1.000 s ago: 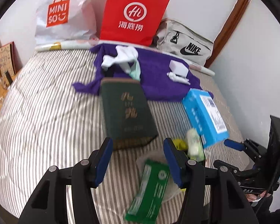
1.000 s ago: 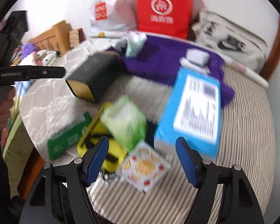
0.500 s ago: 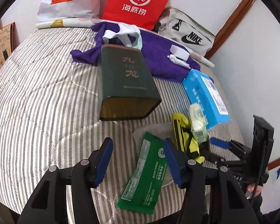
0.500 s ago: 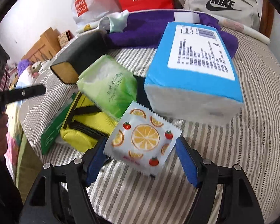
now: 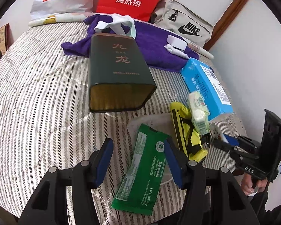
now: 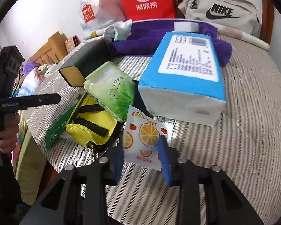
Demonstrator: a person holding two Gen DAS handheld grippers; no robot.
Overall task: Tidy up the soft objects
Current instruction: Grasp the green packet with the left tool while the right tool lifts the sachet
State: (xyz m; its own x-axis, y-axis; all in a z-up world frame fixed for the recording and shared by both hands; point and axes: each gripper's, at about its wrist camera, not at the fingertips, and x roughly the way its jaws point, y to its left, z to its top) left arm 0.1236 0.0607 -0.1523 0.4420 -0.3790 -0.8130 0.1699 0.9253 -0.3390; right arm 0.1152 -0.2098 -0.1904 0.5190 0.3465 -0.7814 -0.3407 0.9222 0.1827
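Right gripper (image 6: 143,152) jaws have just been closing onto the orange-print packet (image 6: 147,137) (pads touching it) — left gripper (image 5: 137,161) jaws half-wide, empty, above the green packet (image 5: 140,176).

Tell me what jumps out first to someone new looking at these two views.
The right gripper, jaws just closed in, pinches an orange-print packet at the near edge of the striped bed. Just behind sits a big blue tissue pack. In the left view, the open left gripper hovers over a green packet, with a dark green tin lying beyond.
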